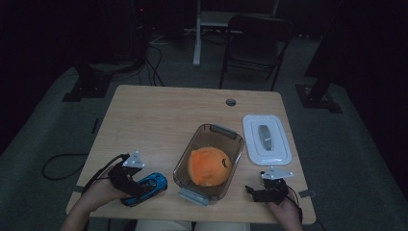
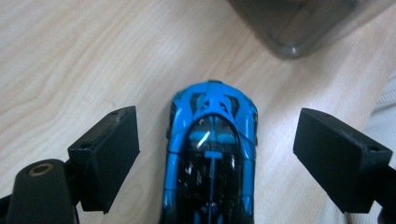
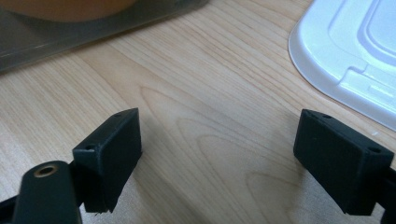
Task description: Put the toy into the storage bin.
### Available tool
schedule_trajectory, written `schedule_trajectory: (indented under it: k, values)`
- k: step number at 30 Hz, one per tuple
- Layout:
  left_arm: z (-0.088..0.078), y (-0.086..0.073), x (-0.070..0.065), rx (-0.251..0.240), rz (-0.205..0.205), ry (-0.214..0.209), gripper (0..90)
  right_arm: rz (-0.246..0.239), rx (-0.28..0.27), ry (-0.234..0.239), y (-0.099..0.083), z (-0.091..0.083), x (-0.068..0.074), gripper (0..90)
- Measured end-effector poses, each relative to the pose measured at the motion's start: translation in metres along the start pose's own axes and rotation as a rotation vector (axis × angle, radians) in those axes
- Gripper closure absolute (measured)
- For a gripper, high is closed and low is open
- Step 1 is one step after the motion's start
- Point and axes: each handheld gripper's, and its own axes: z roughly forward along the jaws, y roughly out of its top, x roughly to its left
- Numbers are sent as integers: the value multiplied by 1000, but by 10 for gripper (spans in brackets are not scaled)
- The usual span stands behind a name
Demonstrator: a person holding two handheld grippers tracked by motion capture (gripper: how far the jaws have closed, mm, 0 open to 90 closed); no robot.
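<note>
A blue and black toy car (image 1: 146,187) lies near the table's front left edge. My left gripper (image 1: 136,188) hangs over it, open. In the left gripper view the car (image 2: 212,154) sits between the two black jaws with a gap on each side; neither pad touches it. A clear container (image 1: 187,154) in the middle holds an orange plush toy (image 1: 209,166). My right gripper (image 1: 253,191) rests at the front right, open and with nothing between its jaws; the right gripper view shows bare wood between its fingertips (image 3: 219,154).
A white lid (image 1: 266,139) lies to the right of the container; its corner (image 3: 348,51) lies just beyond my right gripper. The container's corner (image 2: 289,28) shows beyond the car. A cable hole (image 1: 231,102) marks the table's far side. A chair (image 1: 255,43) stands behind the table.
</note>
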Motion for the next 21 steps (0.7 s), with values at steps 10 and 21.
schedule_trajectory:
  k: [10, 21]
  values:
    - [13, -20, -8, 50, -7, 0, 152, 0, -1, 0, 0, 0, 0, 147]
    - [30, -23, -11, 97, 2, 22, 153, 4, -1, -3, 0, 0, 0, 147]
